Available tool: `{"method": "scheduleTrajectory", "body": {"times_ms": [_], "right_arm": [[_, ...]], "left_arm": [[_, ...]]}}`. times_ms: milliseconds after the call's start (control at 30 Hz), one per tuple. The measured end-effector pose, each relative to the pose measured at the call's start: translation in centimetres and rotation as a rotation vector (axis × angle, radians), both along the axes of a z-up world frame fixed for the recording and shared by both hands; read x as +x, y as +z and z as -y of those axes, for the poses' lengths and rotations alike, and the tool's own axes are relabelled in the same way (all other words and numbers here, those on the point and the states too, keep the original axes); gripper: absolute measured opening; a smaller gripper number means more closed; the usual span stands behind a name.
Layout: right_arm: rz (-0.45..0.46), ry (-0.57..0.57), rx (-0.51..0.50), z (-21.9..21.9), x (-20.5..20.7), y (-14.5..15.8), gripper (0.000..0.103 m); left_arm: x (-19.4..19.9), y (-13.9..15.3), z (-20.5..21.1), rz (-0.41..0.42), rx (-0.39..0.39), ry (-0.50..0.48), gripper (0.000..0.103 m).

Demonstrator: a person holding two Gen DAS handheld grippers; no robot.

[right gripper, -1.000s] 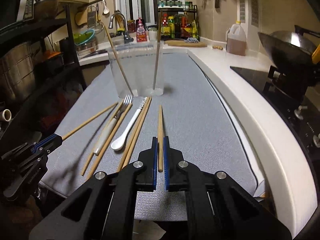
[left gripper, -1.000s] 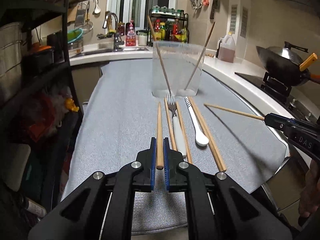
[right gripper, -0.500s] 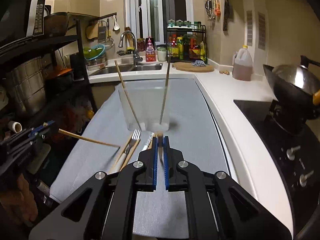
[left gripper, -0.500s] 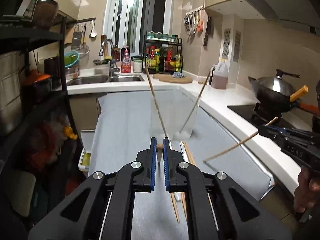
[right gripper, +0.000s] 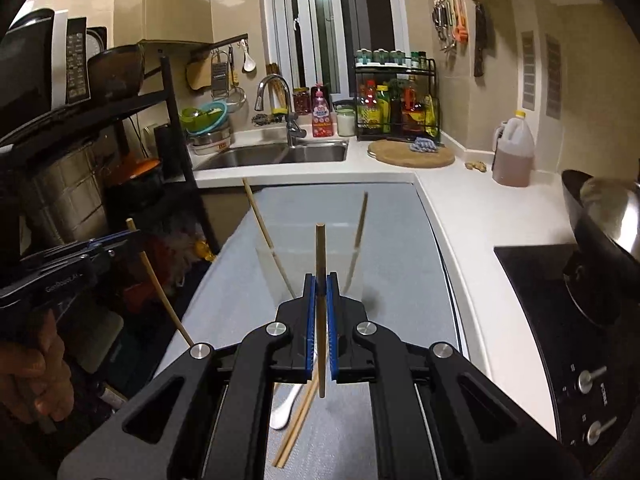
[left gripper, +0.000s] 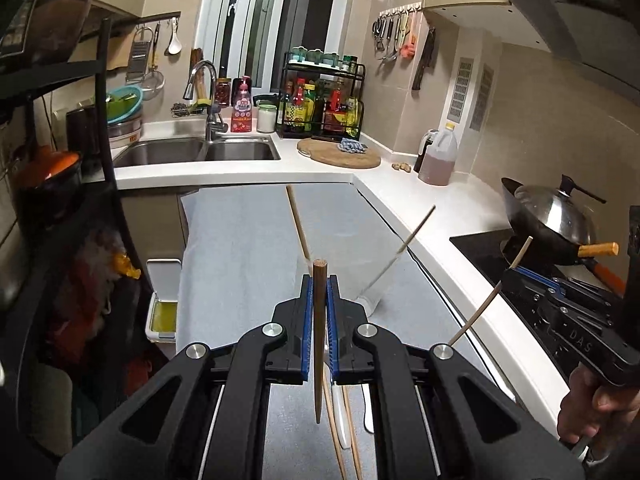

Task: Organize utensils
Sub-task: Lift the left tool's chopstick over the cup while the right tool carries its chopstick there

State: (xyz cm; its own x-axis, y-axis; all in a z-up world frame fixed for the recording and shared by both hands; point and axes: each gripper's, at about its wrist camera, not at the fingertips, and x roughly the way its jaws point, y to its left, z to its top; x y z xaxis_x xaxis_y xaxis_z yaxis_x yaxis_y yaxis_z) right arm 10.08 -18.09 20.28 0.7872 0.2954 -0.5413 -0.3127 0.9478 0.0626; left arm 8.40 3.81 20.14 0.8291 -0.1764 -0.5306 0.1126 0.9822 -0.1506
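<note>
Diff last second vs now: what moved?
Both grippers lifted their chopsticks off the mat and tipped them upright: left gripper with its chopstick, right gripper with its chopstick. Grips unchanged. Clear cup and its two chopsticks stayed put.

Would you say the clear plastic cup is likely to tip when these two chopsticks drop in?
Possibly. The clear cup looks thin and light, and two chopsticks already lean on its rim. It seems fairly wide, though, so lowering each held chopstick gently should keep it upright.
</note>
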Motion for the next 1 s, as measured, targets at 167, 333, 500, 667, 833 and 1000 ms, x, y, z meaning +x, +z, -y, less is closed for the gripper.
{"method": "scheduleTrajectory", "body": {"times_ms": [167, 333, 500, 667, 833, 1000], "right_arm": [[0.045, 0.017, 0.022, -0.7, 2.0, 3.3, 0.006], [0.118, 0.024, 0.027, -1.5, 4.5, 7.1, 0.006], [0.184, 0.019, 0.029, -1.9, 6.9, 10.0, 0.006], [0.241, -0.003, 0.032, -2.4, 9.4, 10.7, 0.006], [0.188, -0.004, 0.014, -3.2, 13.1, 7.2, 0.006], [0.086, 0.001, 0.007, -3.3, 15.7, 3.1, 0.006]], "left_arm": [[2.1, 3.3, -0.2, 0.016, -0.009, -0.008, 0.007], [4.8, 7.1, 0.1, 0.075, -0.006, -0.009, 0.007], [7.7, 9.7, 0.6, 0.117, -0.026, -0.007, 0.007], [11.3, 10.2, 1.4, 0.14, -0.037, 0.001, 0.007], [15.2, 7.1, 2.6, 0.073, -0.02, -0.013, 0.007], [17.6, 2.4, 3.5, -0.031, 0.015, -0.037, 0.007]]}}
